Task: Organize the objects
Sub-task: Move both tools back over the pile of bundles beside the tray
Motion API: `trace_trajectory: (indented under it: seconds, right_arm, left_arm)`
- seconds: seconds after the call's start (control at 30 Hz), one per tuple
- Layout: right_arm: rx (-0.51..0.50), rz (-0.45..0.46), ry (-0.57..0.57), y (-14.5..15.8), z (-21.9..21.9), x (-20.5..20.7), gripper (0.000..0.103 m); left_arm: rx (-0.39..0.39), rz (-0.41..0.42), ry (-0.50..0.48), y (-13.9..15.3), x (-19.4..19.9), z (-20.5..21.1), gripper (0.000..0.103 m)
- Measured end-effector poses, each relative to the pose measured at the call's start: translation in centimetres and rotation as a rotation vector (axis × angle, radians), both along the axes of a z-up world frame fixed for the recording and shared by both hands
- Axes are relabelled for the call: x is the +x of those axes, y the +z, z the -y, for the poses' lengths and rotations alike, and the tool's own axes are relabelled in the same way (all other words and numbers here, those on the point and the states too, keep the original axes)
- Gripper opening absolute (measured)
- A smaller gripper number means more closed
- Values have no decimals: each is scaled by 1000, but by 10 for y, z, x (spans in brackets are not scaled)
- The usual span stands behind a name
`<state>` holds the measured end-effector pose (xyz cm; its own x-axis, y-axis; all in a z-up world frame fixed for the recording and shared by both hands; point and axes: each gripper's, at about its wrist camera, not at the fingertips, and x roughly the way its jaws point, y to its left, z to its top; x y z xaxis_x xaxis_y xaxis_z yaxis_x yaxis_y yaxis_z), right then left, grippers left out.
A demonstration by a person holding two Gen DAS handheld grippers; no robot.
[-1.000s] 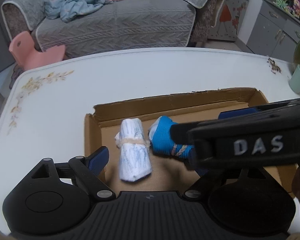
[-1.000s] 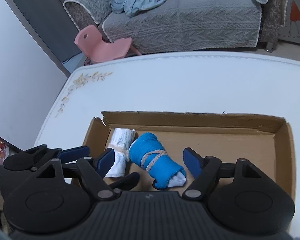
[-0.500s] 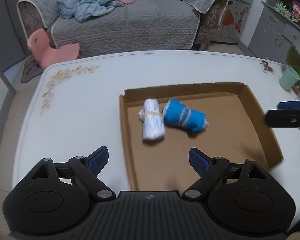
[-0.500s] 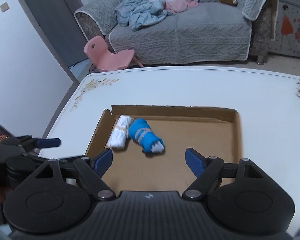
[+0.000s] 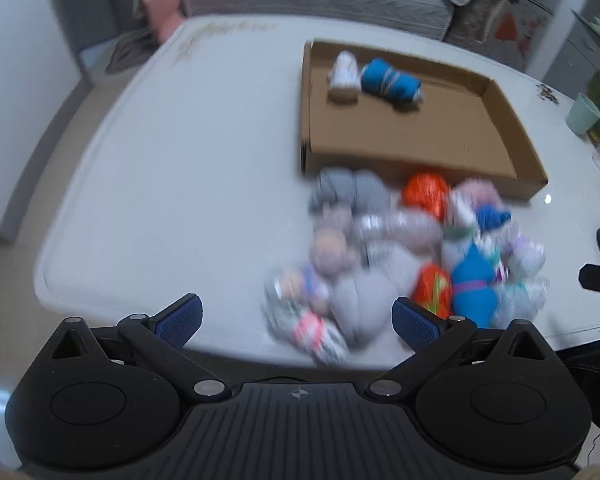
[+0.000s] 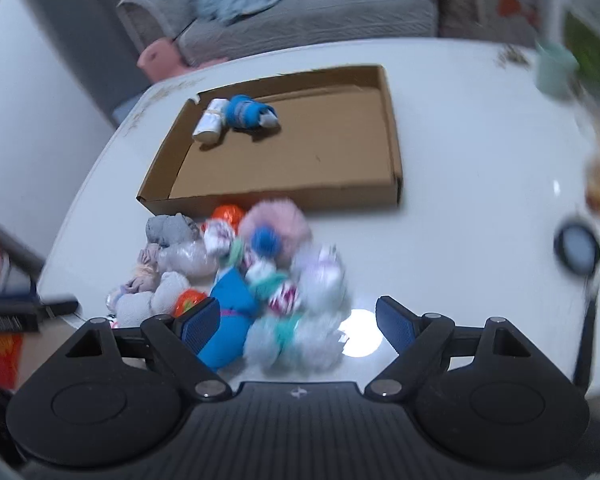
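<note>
White table (image 5: 180, 184) holds cardboard tray (image 5: 512, 128), sock pile (image 5: 400, 256).

A white table (image 6: 460, 200) with a faint floral print at its far left corner carries a shallow cardboard tray (image 6: 392, 132) in the upper middle of the frame. Just below the tray's near wall lies a blurred heap of rolled socks (image 6: 236, 276), grey, pink, blue and orange. A pale green cup (image 5: 583, 109) stands at the table's right edge.
</note>
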<state>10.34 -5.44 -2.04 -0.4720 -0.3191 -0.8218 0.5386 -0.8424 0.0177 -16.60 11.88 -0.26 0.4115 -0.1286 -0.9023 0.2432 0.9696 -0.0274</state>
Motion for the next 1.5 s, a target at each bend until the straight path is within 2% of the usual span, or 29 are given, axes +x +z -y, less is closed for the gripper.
trace_trajectory:
  seconds: [0.07, 0.13, 0.23, 0.33, 0.5, 0.6, 0.7, 0.8, 0.9, 0.97, 1.0, 1.03, 1.17, 1.23, 1.27, 1.33, 1.43, 1.5]
  right_arm:
    - [31, 15, -1, -16, 2, 6, 83]
    - [83, -4, 25, -29, 6, 12, 83]
    - [107, -13, 57, -41, 11, 16, 83]
    - [91, 5, 49, -50, 4, 20, 81]
    - [116, 17, -9, -64, 2, 14, 75]
    - [127, 24, -32, -70, 1, 10, 73]
    - [128, 19, -37, -71, 2, 9, 67]
    - [130, 35, -37, -74, 1, 8, 63]
    - [127, 35, -35, -72, 1, 8, 58]
    - [121, 31, -37, -70, 0, 8, 50]
    - [117, 30, -39, -69, -1, 8, 47]
    - [111, 36, -41, -68, -2, 7, 38]
    - [116, 52, -46, -70, -5, 5, 35]
    - [114, 58, -51, -71, -6, 4, 36]
    - [107, 71, -52, -71, -6, 3, 44]
    - [95, 99, -56, -75, -8, 3, 49]
    - [113, 48, -58, -72, -8, 7, 63]
    - [102, 33, -65, -70, -9, 6, 65]
  left_arm:
    - [4, -25, 16, -20, -10, 3, 102]
    - [58, -53, 2, -40, -17, 4, 100]
    - [102, -24, 6, -51, -14, 2, 99]
    - [69, -4, 23, -55, -11, -3, 98]
    - [58, -55, 25, -71, -7, -3, 87]
    - [27, -42, 16, -71, -6, -2, 84]
    - [25, -20, -5, -75, -6, 1, 76]
    - [18, -5, 1, -76, -6, 0, 75]
    - [6, 7, -5, -76, -5, -1, 65]
    - [-2, 9, -11, -75, -5, 0, 52]
    - [-5, 9, -14, -74, -4, 0, 50]
    - [-6, 6, -16, -74, -4, 0, 47]
    - [-19, 5, -33, -73, -3, 2, 45]
    - [-12, 5, -53, -73, -5, 6, 45]
    - [-9, 6, -59, -73, -6, 6, 45]
    - [-11, 4, -57, -73, -5, 6, 46]
    - [-2, 13, -53, -72, -6, 6, 48]
    - [9, 23, -56, -72, -6, 6, 52]
